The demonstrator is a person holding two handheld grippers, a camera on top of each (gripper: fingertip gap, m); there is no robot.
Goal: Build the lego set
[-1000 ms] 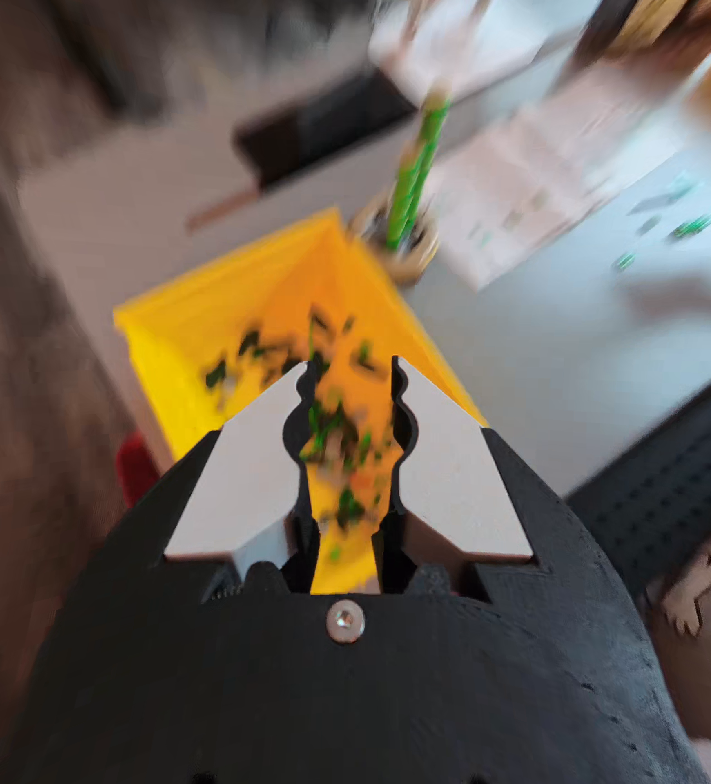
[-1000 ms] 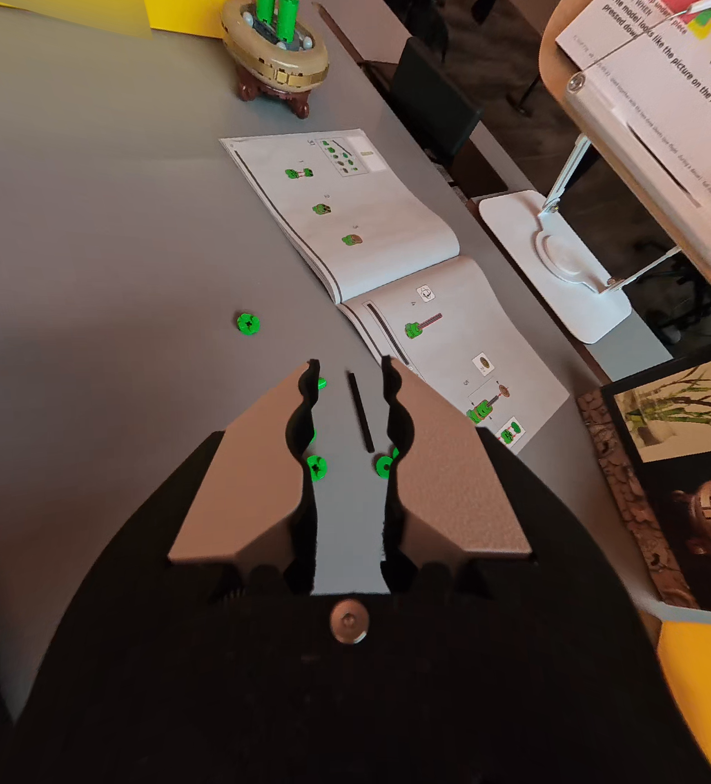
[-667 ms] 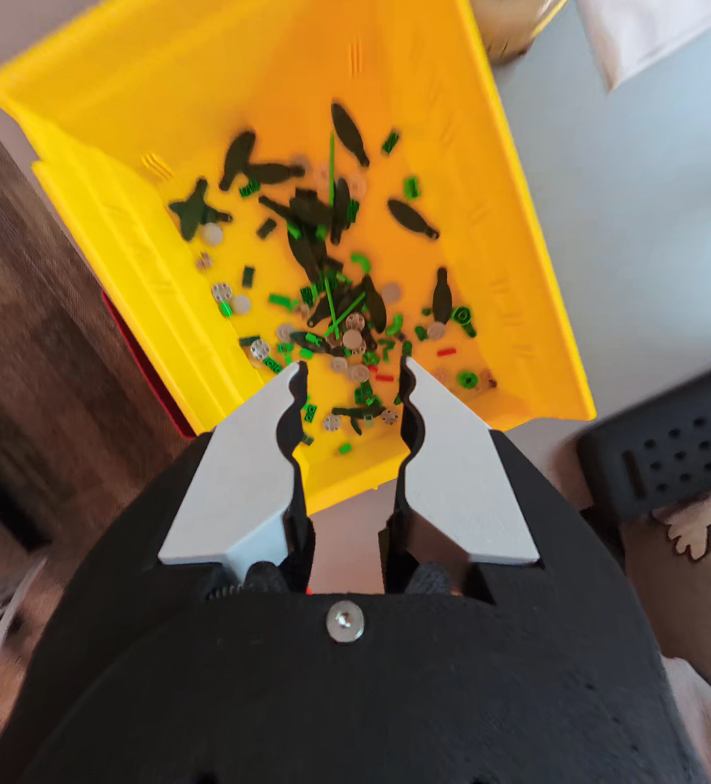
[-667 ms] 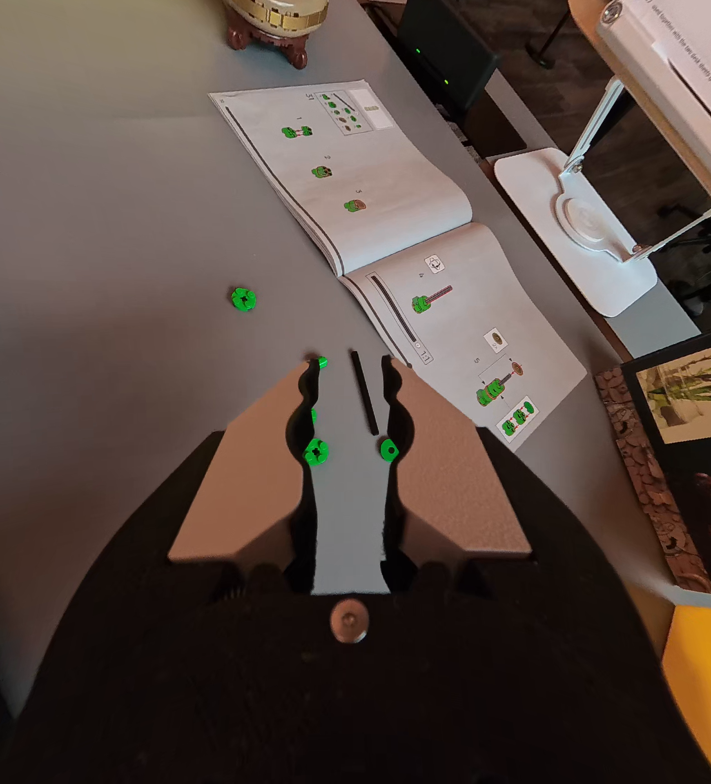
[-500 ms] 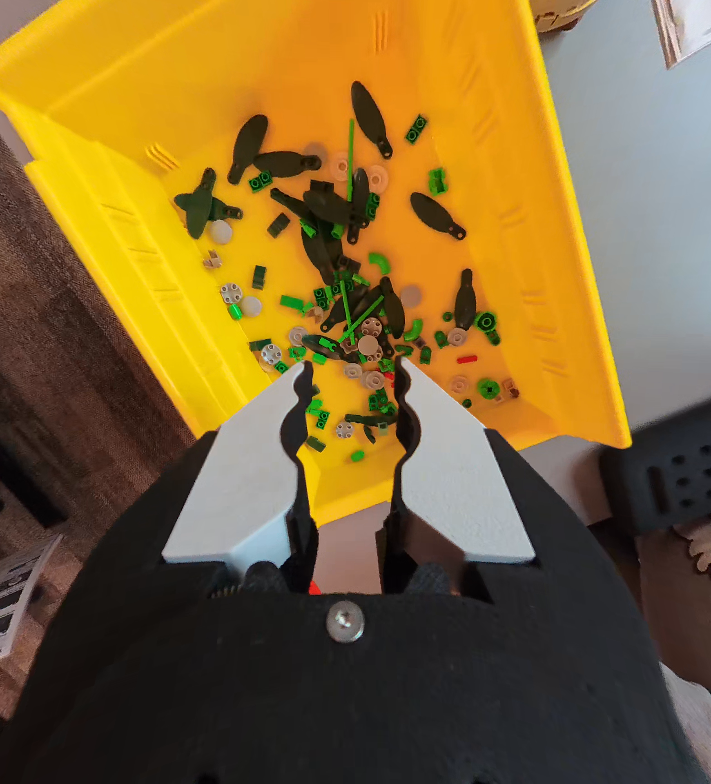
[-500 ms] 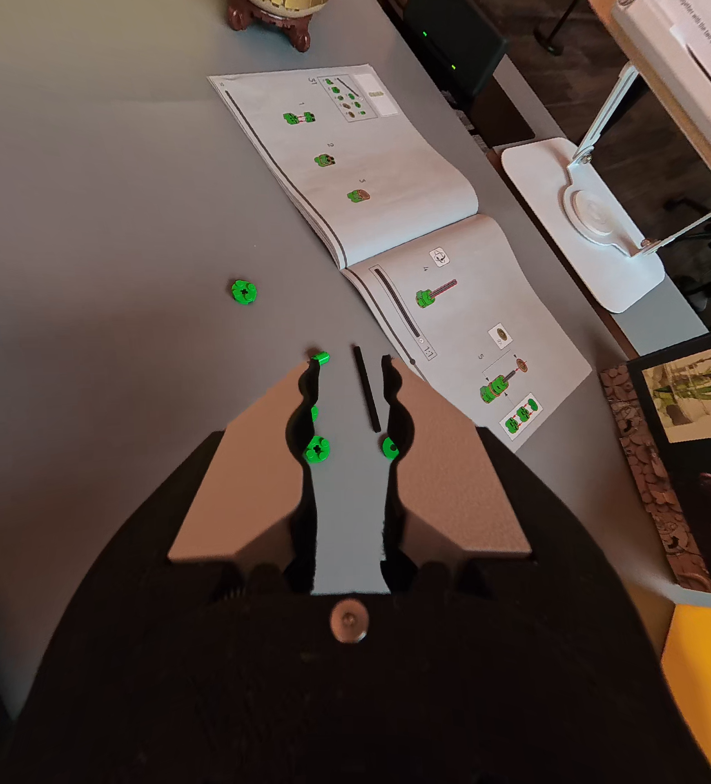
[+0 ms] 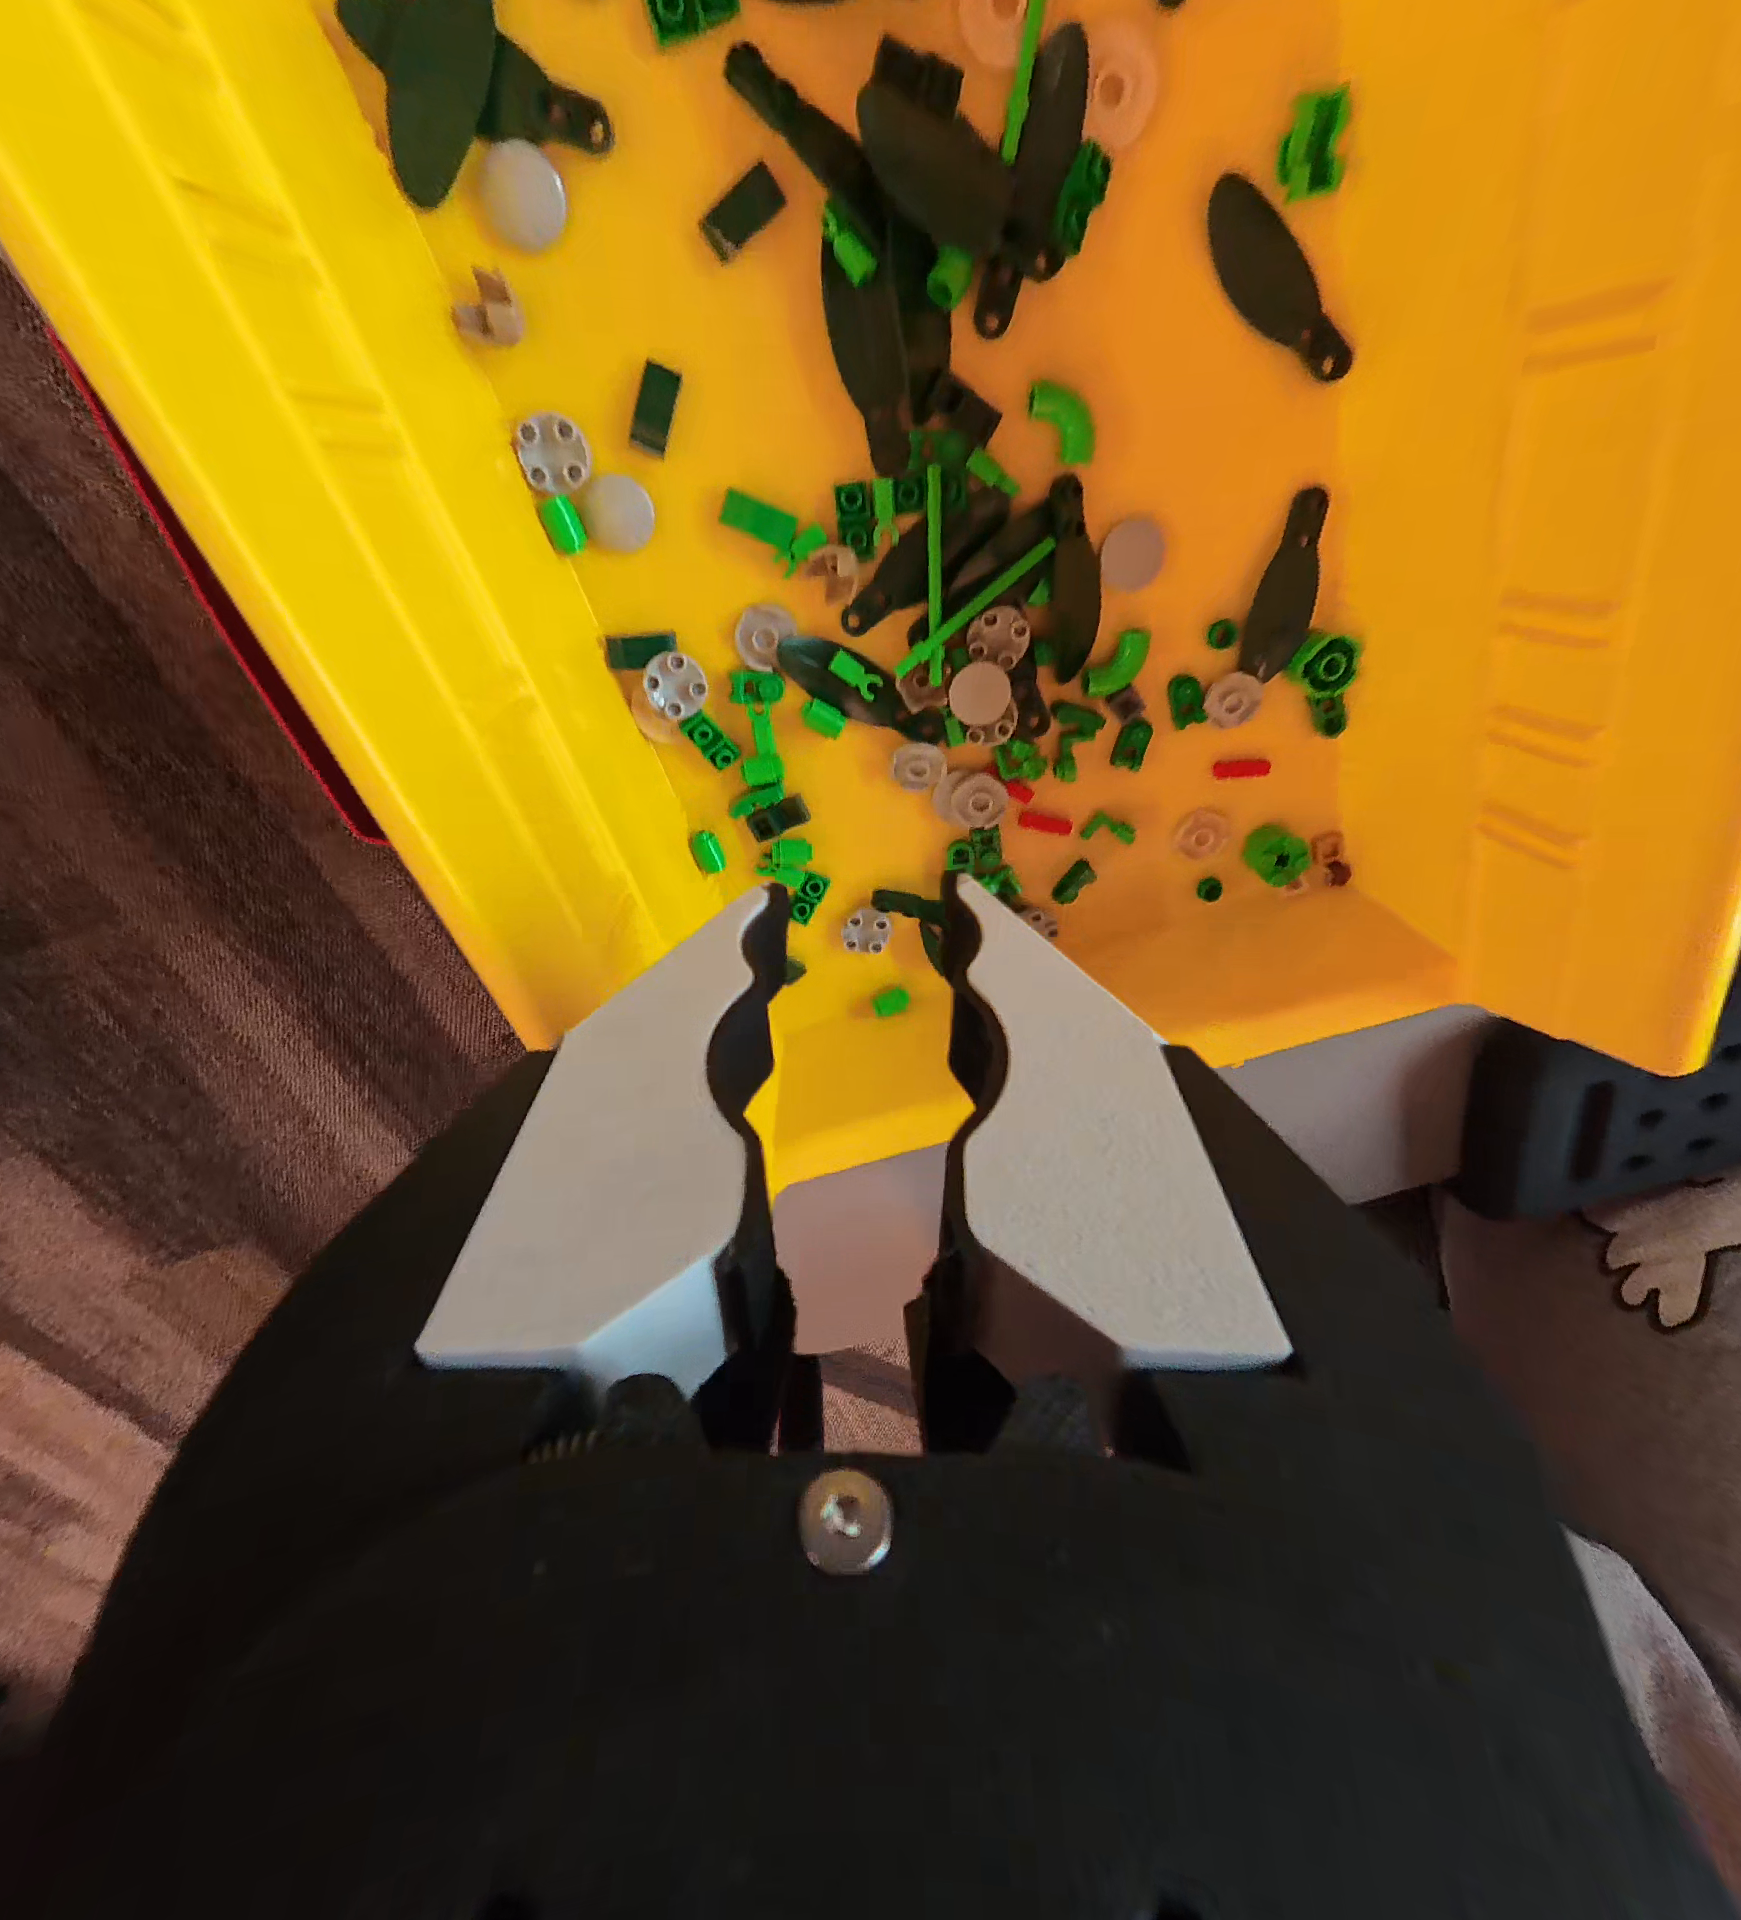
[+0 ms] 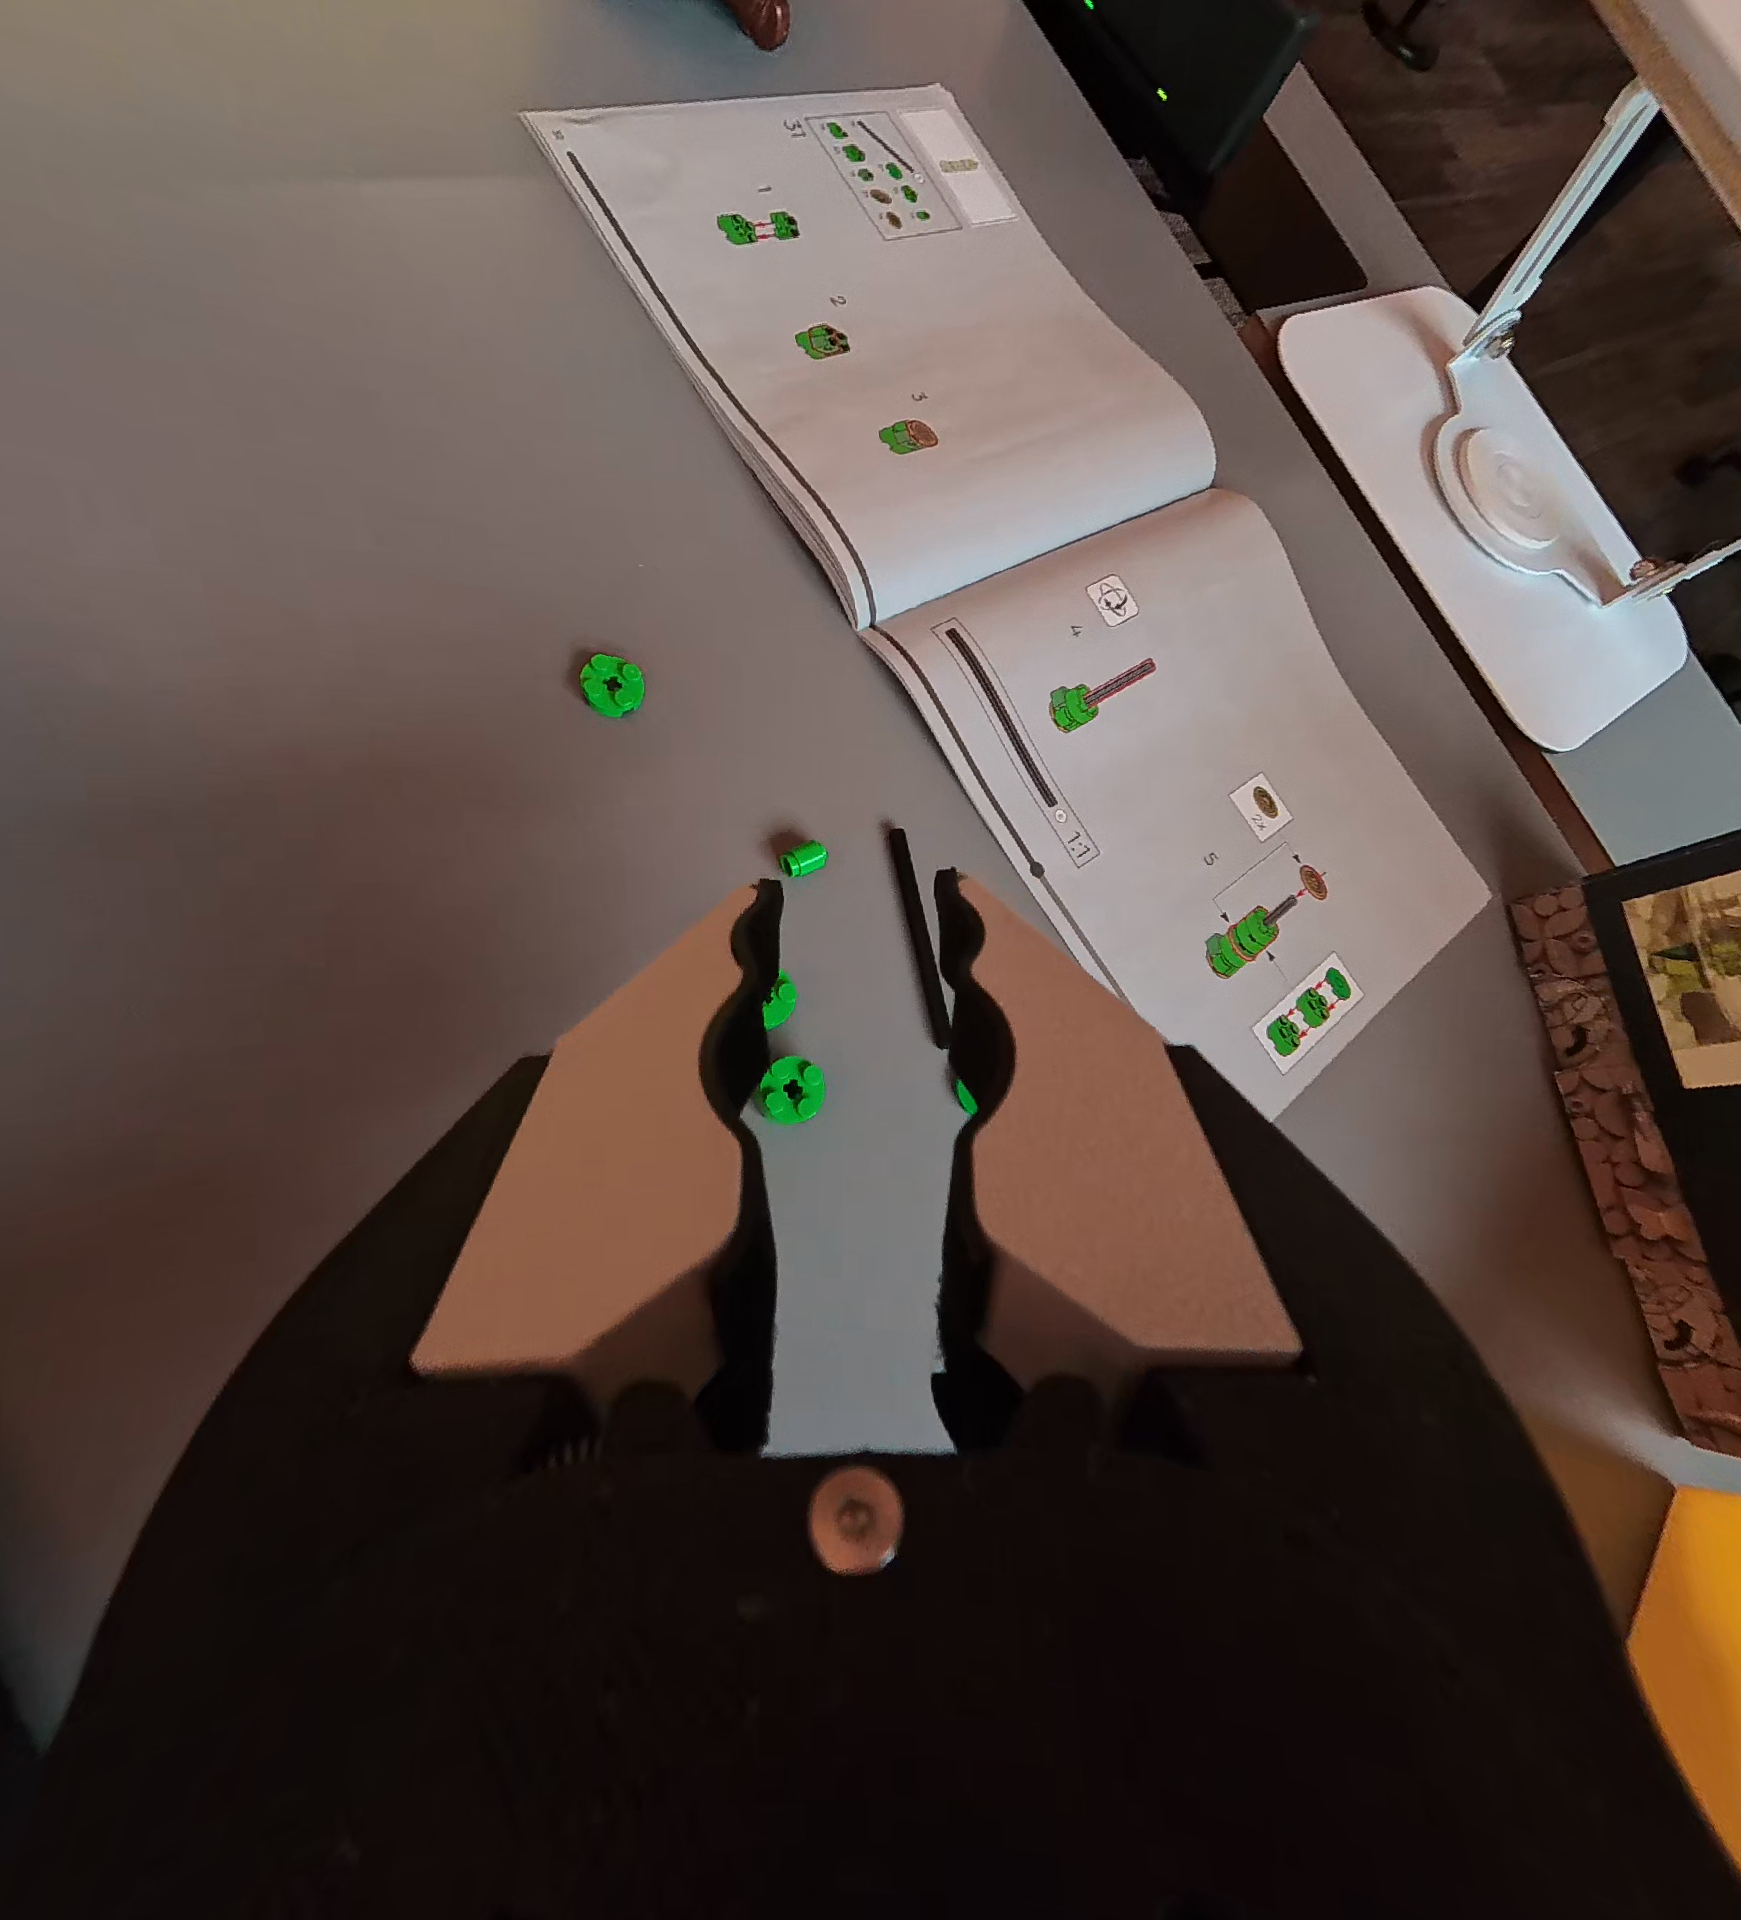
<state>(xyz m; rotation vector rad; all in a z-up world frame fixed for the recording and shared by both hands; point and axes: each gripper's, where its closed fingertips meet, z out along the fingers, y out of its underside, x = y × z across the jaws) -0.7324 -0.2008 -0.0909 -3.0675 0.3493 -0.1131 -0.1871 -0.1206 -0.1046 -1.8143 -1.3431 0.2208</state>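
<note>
Left wrist view showed my left gripper [image 7: 861, 914] hanging over the near end of the yellow bin [image 7: 253, 343], its two white fingers spread with nothing between them. The bin floor was strewn with loose pieces: dark leaf shapes [image 7: 1266, 275], grey round plates [image 7: 980, 691], small bright green bits and a couple of red pins [image 7: 1240, 769]. Most lay heaped in the middle, overlapping each other.

In the right wrist view my right gripper [image 8: 855, 883] was also parted and empty, hovering over the grey table [image 8: 222, 416]. A thin black rod [image 8: 916, 935] lay just inside the right finger, a green round brick [image 8: 791, 1089] sat between the fingers, a short green tube [image 8: 801, 858] lay just ahead of the tips, and another green round brick [image 8: 611, 684] sat well apart to the left. The open instruction book [image 8: 1001, 468] lay beside them.

I judged all these parts to be light, hard and slick, so they would skate or flip if nudged off-centre. The rod would roll; I would take it across its middle. The round bricks I would pinch by their sides, squarely. In the bin, an isolated piece near the edge looked easier than anything in the tangle.
</note>
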